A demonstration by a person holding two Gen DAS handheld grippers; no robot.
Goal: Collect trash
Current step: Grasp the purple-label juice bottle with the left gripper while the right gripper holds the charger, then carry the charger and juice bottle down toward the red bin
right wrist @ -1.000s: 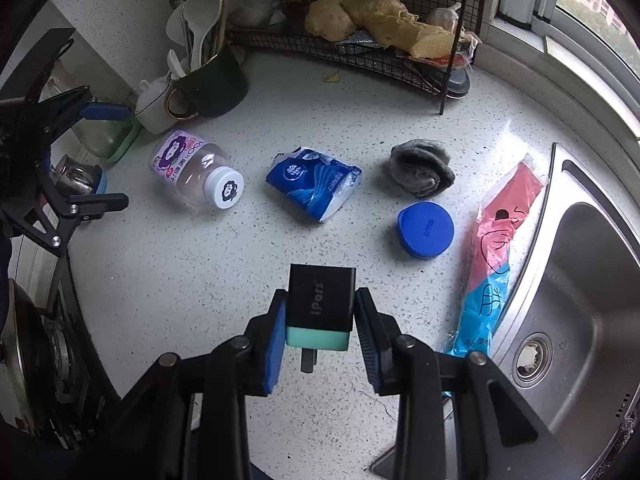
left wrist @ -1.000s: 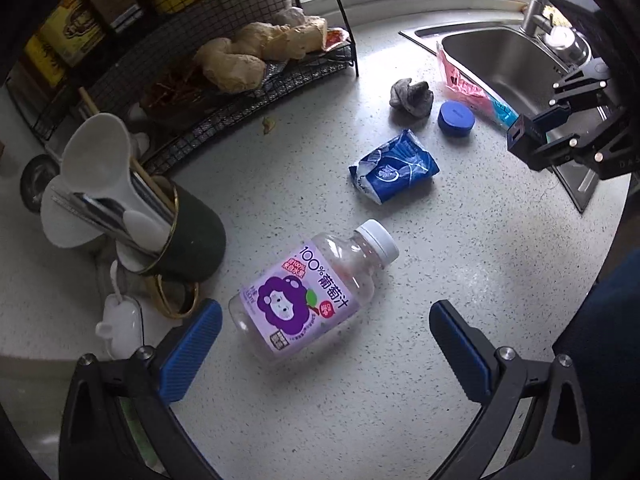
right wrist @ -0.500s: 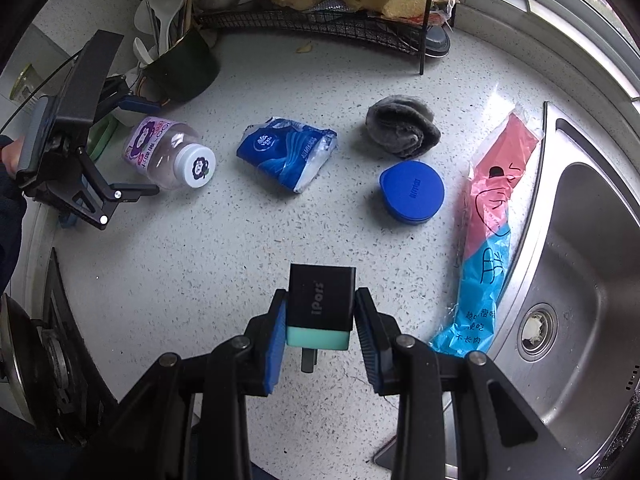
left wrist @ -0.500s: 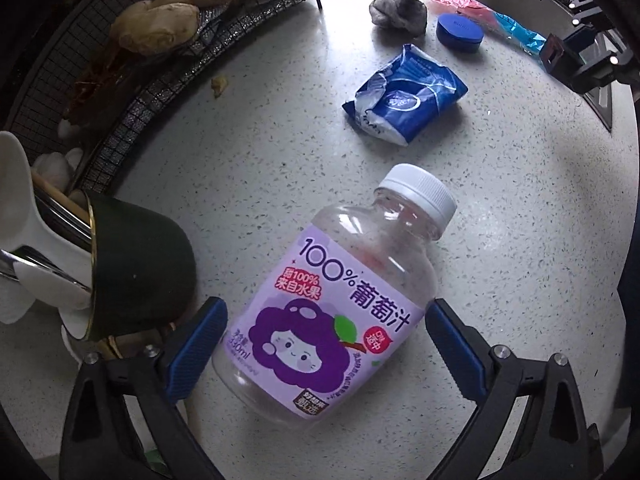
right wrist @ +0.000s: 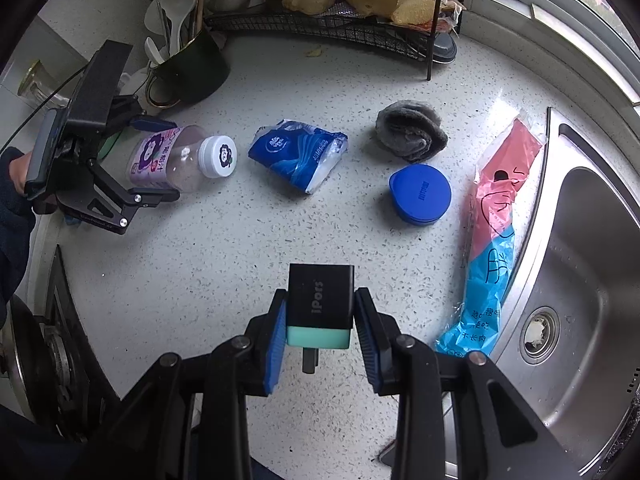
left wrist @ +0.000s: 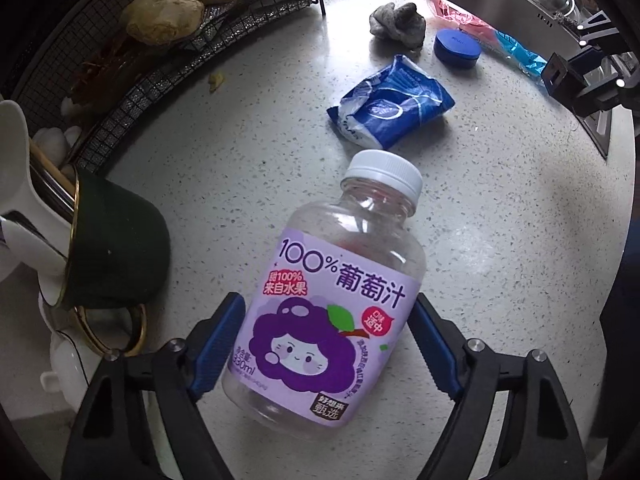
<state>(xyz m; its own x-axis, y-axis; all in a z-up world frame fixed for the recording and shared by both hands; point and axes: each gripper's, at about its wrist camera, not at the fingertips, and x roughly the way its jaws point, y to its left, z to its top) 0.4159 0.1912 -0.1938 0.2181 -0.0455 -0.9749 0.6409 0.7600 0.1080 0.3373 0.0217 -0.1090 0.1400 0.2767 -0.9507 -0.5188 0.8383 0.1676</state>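
An empty grape-juice bottle (left wrist: 332, 300) with a purple label and white cap lies on its side on the speckled counter. My left gripper (left wrist: 326, 344) is open, its blue pads on either side of the bottle's lower body; it also shows in the right wrist view (right wrist: 154, 160) around the bottle (right wrist: 180, 158). My right gripper (right wrist: 320, 328) is shut on a black and teal charger block (right wrist: 320, 306), held above the counter. A blue tissue pack (right wrist: 298, 152), a blue round lid (right wrist: 420, 194) and a pink-and-blue plastic wrapper (right wrist: 492, 232) lie beyond.
A grey rolled cloth (right wrist: 412, 130) lies near the lid. A dark green utensil mug (left wrist: 116, 252) stands close left of the bottle. A black wire rack (right wrist: 360, 28) with ginger stands at the back. A steel sink (right wrist: 592, 280) is at right, a stove (right wrist: 48, 356) at left.
My left gripper has moved forward and down onto the bottle, which now lies between its pads, and the fingers have narrowed. The right gripper keeps holding the charger block, nearly still.
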